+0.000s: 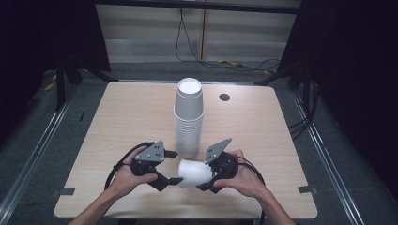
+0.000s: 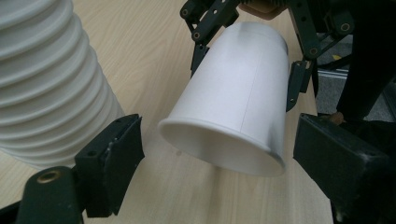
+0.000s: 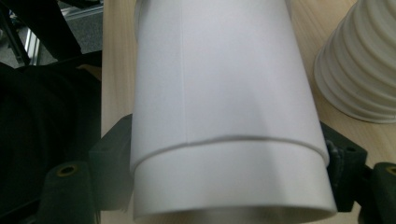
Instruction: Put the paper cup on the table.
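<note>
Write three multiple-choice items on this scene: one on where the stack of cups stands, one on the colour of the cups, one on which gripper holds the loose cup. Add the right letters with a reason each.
1. Where does the stack of cups stand?
A. Near the middle of the table
B. On the floor
C. At the table's near left corner

2. What colour is the loose cup?
A. Red
B. White
C. Blue

3. Which gripper holds the loose cup?
A. The left gripper
B. Neither; it lies on the table
C. The right gripper

Answers:
1 A: the high view shows the stack upside down near the table's middle, just beyond the two grippers.
2 B: the cup looks white in all three views.
3 C: the right gripper's fingers press on the cup's base end, while the left gripper's fingers stand apart from its rim.
</note>
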